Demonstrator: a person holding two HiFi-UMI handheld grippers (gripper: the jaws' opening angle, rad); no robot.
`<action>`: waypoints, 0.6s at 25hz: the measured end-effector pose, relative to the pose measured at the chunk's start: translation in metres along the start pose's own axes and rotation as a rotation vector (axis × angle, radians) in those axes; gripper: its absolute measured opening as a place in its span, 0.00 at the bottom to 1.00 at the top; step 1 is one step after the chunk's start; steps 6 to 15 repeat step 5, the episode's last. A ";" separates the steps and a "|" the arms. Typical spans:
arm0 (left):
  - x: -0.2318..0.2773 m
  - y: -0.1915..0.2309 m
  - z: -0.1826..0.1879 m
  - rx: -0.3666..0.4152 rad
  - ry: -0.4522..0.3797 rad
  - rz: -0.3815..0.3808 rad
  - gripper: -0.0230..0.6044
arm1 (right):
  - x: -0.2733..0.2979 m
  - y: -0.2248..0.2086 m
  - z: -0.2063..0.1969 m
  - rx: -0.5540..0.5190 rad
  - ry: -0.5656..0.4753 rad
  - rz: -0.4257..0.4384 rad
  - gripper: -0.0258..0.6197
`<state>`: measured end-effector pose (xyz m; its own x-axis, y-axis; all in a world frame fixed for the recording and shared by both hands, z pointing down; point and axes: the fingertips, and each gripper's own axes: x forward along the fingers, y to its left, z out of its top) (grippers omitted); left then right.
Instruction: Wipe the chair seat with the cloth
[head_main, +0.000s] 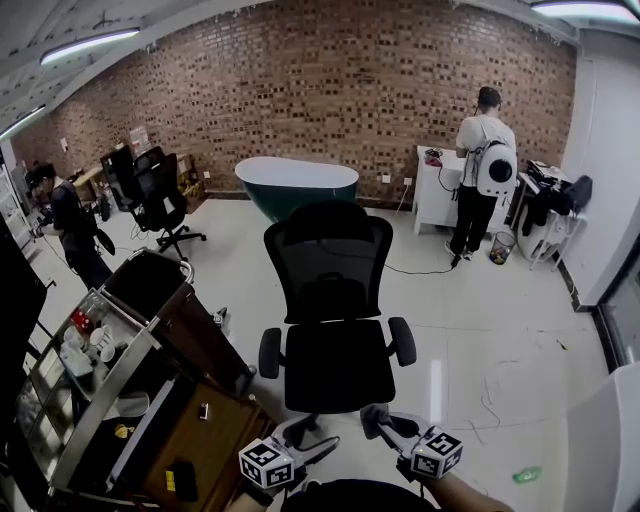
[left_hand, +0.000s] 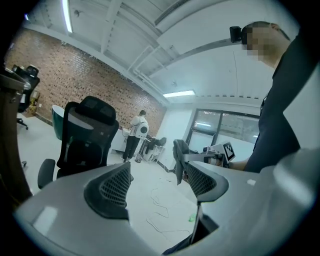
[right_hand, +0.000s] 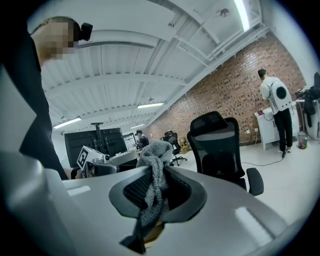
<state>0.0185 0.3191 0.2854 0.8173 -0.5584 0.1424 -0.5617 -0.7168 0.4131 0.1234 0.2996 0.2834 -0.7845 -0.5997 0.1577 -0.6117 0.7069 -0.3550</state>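
Observation:
A black mesh office chair (head_main: 332, 300) stands in the middle of the head view, its seat (head_main: 338, 365) bare and facing me. My right gripper (head_main: 388, 427) is just short of the seat's front edge, shut on a grey fluffy cloth (head_main: 374, 418). The right gripper view has the cloth (right_hand: 154, 172) bunched between the jaws and hanging down, with the chair (right_hand: 220, 147) beyond. My left gripper (head_main: 303, 441) is level with it to the left, open and holding nothing. The left gripper view looks between its spread fingers (left_hand: 112, 189) towards the chair (left_hand: 82, 142) and the cloth (left_hand: 179, 159).
A wooden cart (head_main: 150, 400) with cups and small items stands close at the left. Behind the chair are a dark green bathtub (head_main: 297, 184) and a second black chair (head_main: 160, 200). One person (head_main: 482, 170) stands at a white desk, another (head_main: 70, 225) at far left. Cables lie on the floor at right.

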 end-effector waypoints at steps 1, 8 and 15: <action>0.001 0.000 0.000 -0.001 -0.004 0.004 0.65 | 0.000 0.002 0.001 -0.005 0.001 0.009 0.11; 0.007 -0.004 0.001 0.000 -0.014 0.008 0.65 | 0.001 0.009 0.002 -0.041 0.013 0.047 0.11; 0.007 -0.004 0.001 0.000 -0.014 0.008 0.65 | 0.001 0.009 0.002 -0.041 0.013 0.047 0.11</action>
